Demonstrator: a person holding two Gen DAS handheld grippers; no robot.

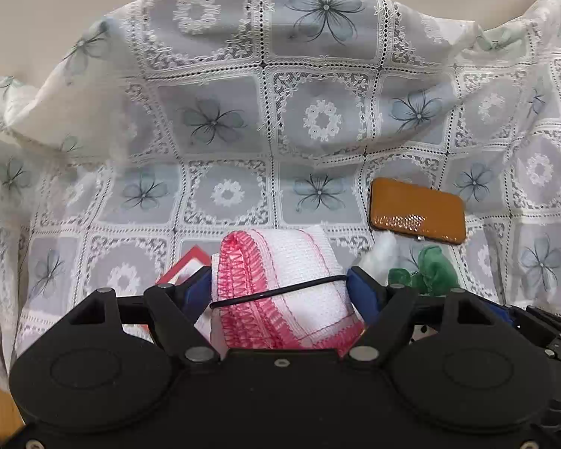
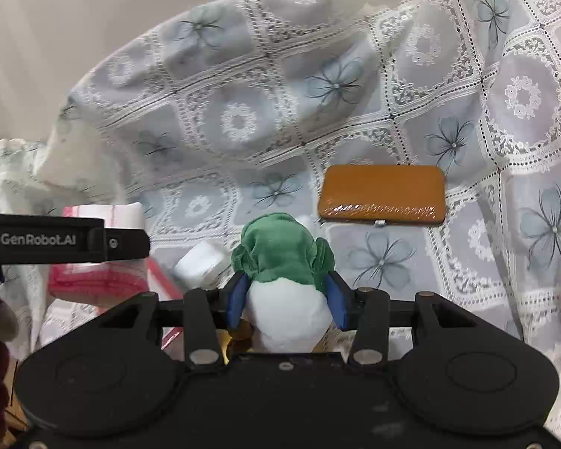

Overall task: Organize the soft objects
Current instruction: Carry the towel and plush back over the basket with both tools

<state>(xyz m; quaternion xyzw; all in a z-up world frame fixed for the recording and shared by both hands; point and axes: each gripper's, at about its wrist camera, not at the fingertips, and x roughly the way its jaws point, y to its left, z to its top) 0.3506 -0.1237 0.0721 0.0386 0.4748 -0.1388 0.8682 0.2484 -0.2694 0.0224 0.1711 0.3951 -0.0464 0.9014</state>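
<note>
My left gripper (image 1: 278, 292) is shut on a folded white cloth with a pink stitched edge (image 1: 284, 280), held between its blue pads. The same cloth (image 2: 101, 262) shows at the left of the right wrist view, under the left gripper's black body (image 2: 63, 241). My right gripper (image 2: 286, 295) is shut on a plush duck with a green head and white body (image 2: 284, 280). The duck's green head (image 1: 434, 269) shows at the lower right of the left wrist view, close beside the left gripper.
A lace floral tablecloth (image 1: 243, 131) covers the surface and bunches up at the back. A flat brown case (image 1: 417, 211) lies on it, also in the right wrist view (image 2: 383, 194). A red-edged card (image 1: 185, 267) and a small white item (image 2: 200, 263) lie near the grippers.
</note>
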